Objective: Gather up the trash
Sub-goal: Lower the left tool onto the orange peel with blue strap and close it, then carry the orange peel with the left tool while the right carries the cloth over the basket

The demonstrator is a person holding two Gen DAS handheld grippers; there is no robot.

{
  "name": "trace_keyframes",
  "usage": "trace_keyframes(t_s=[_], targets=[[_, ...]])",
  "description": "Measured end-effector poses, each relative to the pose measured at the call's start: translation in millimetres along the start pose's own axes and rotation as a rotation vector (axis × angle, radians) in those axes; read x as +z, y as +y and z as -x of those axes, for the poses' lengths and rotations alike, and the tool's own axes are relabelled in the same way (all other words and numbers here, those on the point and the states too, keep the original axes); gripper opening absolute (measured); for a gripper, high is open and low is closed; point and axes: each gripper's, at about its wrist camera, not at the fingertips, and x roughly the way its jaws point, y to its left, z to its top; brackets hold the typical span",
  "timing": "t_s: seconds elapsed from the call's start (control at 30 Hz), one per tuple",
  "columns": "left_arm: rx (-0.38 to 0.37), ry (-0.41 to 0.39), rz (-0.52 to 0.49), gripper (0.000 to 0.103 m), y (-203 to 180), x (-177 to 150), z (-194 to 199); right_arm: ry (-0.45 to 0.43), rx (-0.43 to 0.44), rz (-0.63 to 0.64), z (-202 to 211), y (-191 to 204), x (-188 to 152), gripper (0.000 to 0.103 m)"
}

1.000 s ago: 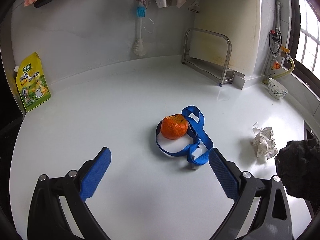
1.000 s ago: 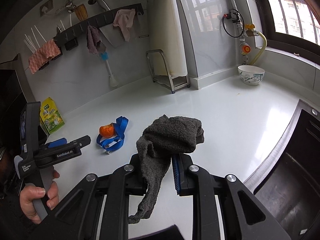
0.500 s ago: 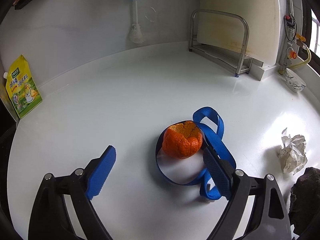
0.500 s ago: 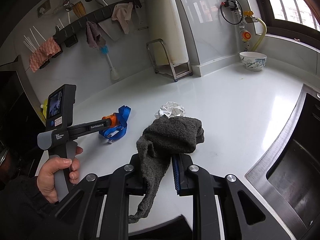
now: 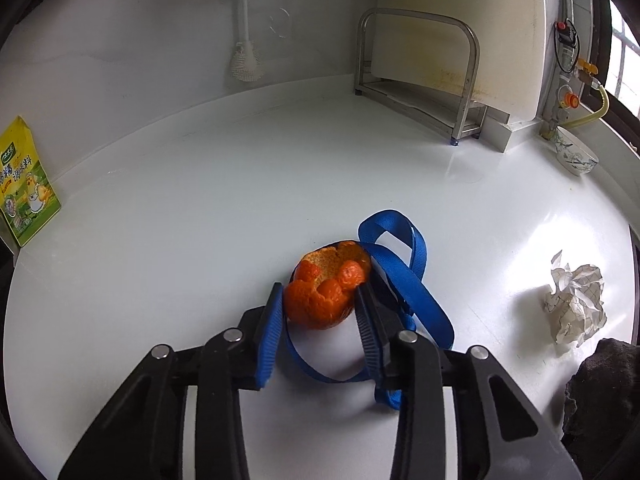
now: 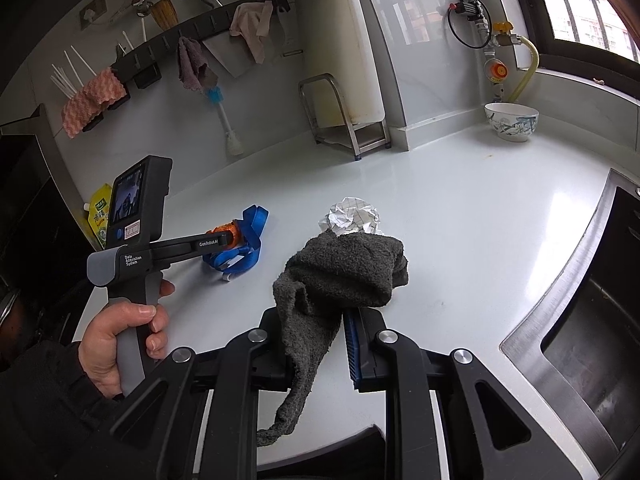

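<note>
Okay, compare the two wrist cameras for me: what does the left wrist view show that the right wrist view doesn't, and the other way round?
Only the left wrist view shows the left gripper from behind, its jaws closing around the orange peel, pads against both sides.

Only the right wrist view shows the right gripper clamped on the grey cloth, the hand holding the other gripper's handle, the sink, and the wall rail of hung cloths.

Both show the blue strap, crumpled paper, bowl, metal rack and yellow pouch.

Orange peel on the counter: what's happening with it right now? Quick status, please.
Left gripper closing, pads on the orange peel. Right gripper clamps grey rag. Blue strap loops around peel; may snag.
</note>
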Motion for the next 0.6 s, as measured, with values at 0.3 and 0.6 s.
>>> trace_keyframes(t_s=[0.3, 0.6], targets=[[-0.044, 0.001, 0.03, 0.012, 10.5, -4.5, 14.3, 0.001, 0.009, -0.014, 1.5, -1.7, -2.2, 0.019], [-0.061, -0.062, 0.042, 0.012, 24.8, -5.4, 59.3, -0.005, 0.014, -0.026, 5.0, -0.6, -4.1, 0.019]])
